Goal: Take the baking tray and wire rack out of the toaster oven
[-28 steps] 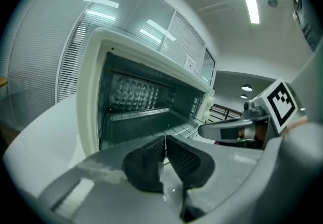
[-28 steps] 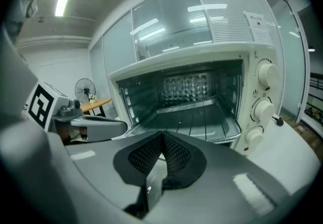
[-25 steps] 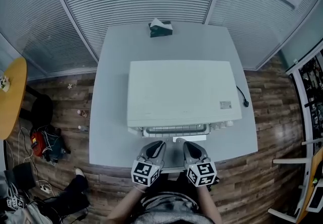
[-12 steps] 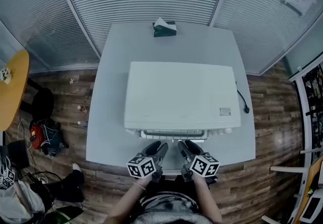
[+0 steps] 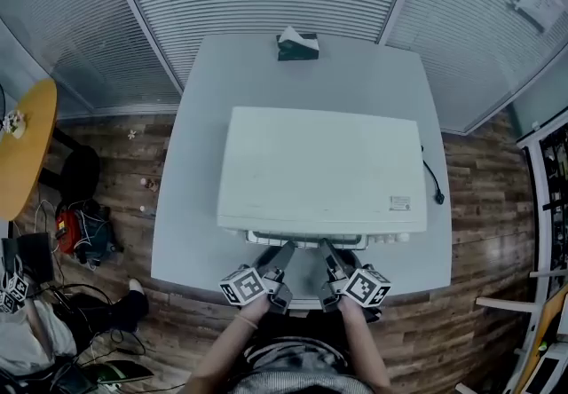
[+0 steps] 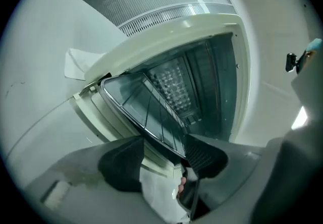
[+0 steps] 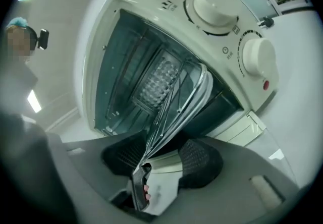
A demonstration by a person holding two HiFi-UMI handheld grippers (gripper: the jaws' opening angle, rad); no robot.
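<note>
While you had both tools up at the front of the toaster oven (image 5: 319,170), its door was hanging open and the baking tray (image 6: 126,99) and the wire rack (image 7: 174,99) were sitting together in the oven's mouth, front edge sticking out past the opening toward you.

Your left gripper (image 5: 282,250) was at the end of that edge away from the oven's knobs (image 7: 217,3). Its jaws had just been opening and stood apart, with the tray's rim running between them. The rim was right up against one pad and the other pad was clear of it, so no clamp there.

Your right gripper (image 5: 328,250) was at the knob end of the oven front and looked about the same – jaws just opened and spread, the rack's wires and the shiny rim passing between the pads, nothing squeezed.

The oven sat in the middle of the pale table (image 5: 204,117), and behind the oven, at the far edge, was a tissue box (image 5: 297,43).
</note>
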